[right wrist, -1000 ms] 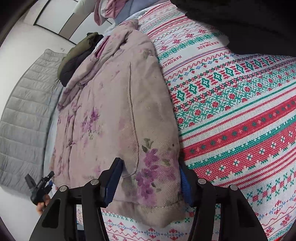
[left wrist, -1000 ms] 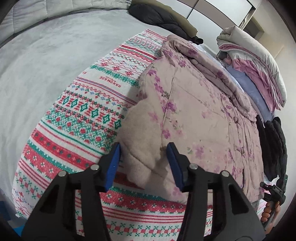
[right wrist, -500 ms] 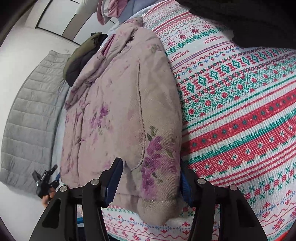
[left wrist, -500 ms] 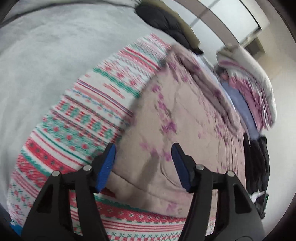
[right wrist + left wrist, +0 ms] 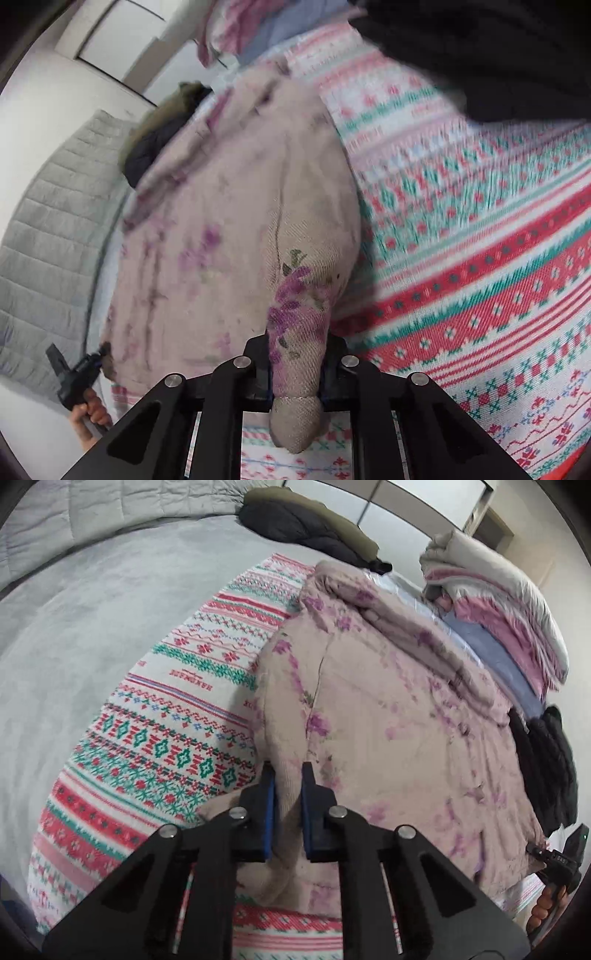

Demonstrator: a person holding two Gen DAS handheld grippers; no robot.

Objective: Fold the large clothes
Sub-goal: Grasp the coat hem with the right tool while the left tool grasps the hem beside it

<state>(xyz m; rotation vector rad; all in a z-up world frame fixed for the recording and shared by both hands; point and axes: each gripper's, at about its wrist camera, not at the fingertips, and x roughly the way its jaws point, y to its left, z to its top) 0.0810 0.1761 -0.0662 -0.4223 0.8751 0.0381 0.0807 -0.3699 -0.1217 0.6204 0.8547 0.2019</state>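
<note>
Barely started: the floral coat [image 5: 388, 701] lies spread on the bed [image 5: 74, 627] ahead of both grippers, no fold made. Left hand-held gripper [image 5: 287, 794] has just clamped one bottom corner, right hand-held gripper [image 5: 297, 365] the other.

The coat [image 5: 399, 709] is spread on the blanket [image 5: 162, 731] — bedding [image 5: 509, 602] is stacked behind it, jackets [image 5: 546, 768] at its right.
</note>
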